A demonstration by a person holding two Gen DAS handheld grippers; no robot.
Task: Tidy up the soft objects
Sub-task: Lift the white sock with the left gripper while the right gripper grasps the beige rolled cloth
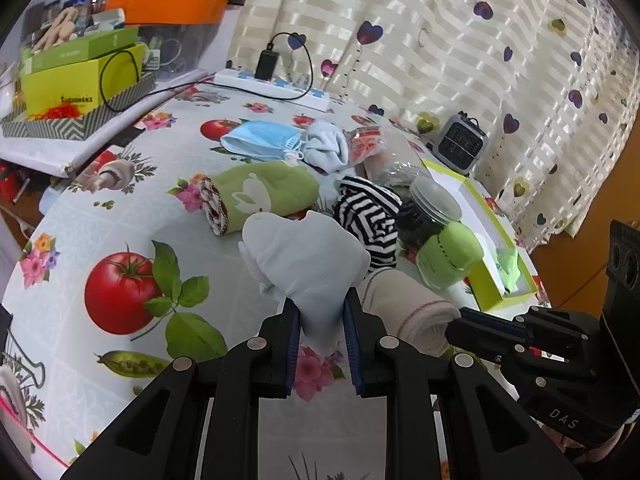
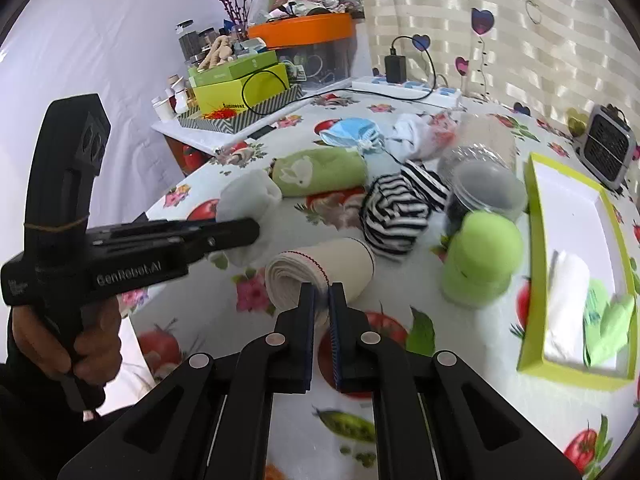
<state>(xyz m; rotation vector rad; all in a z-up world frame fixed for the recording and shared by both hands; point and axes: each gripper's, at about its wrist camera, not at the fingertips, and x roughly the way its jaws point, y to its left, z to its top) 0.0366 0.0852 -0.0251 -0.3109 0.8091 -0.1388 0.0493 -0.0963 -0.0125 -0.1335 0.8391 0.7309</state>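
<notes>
My left gripper (image 1: 321,312) is shut on a white sock (image 1: 308,264) and holds it above the table; the sock also shows in the right wrist view (image 2: 246,200). My right gripper (image 2: 321,300) is shut on the edge of a rolled cream cloth (image 2: 320,270), which lies on the table and also shows in the left wrist view (image 1: 408,312). Behind lie a striped black-and-white cloth (image 2: 396,208), a rolled green towel (image 2: 320,172), a green soft roll (image 2: 482,258), a blue mask (image 2: 348,130) and a white sock (image 2: 412,136). A lime-edged box (image 2: 534,280) with white and green cloths stands at right.
A clear jar with dark contents (image 2: 484,192) lies beside the green roll. A power strip (image 2: 404,88), stacked boxes (image 2: 240,92) and an orange-lidded tub (image 2: 304,32) stand at the back. A small grey heater (image 2: 608,148) is at far right. A curtain hangs behind.
</notes>
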